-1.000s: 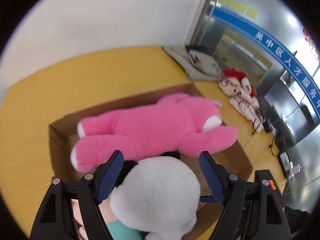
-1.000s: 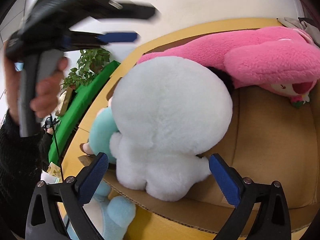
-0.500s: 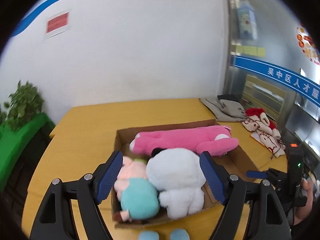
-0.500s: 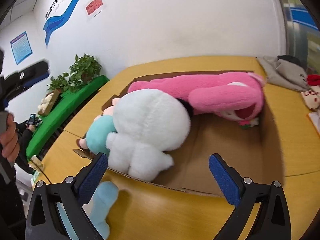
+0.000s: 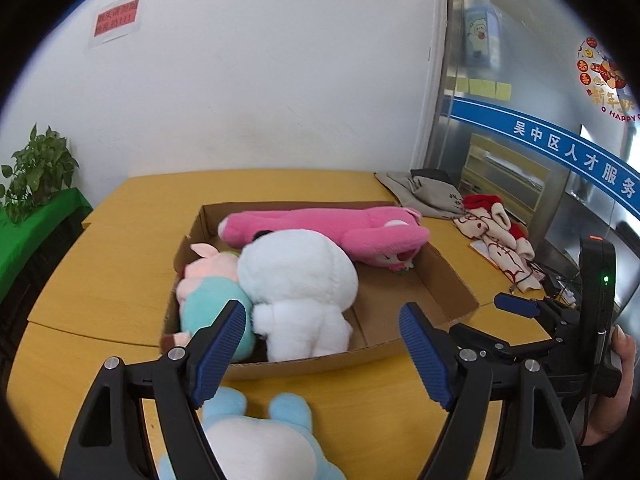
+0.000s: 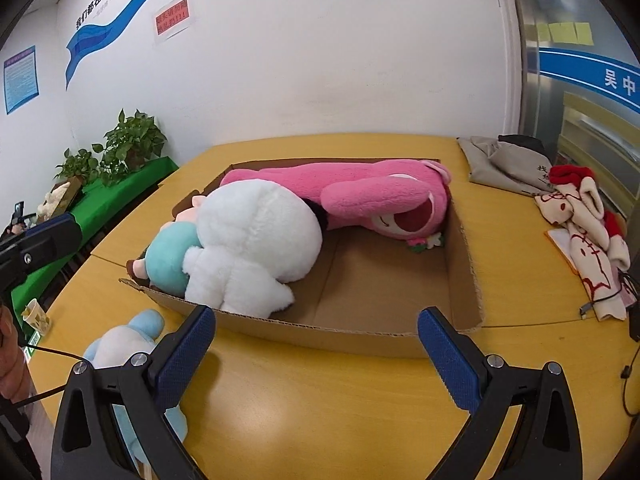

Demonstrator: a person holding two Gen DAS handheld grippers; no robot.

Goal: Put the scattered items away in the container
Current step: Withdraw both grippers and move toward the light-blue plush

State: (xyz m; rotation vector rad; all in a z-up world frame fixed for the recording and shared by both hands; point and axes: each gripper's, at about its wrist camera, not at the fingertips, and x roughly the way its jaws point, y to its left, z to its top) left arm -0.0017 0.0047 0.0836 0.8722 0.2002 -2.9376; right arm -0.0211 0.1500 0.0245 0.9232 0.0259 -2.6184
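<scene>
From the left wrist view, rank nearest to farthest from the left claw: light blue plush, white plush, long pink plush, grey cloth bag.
1. Light blue plush toy, on the table just below the left claw.
2. White plush toy, at the cardboard box's near left.
3. Long pink plush toy, along the far wall.
4. Grey cloth bag, far right, beyond the box.

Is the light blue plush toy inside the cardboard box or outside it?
Outside. The light blue plush toy lies on the yellow table, in front of the cardboard box's near wall.
</scene>
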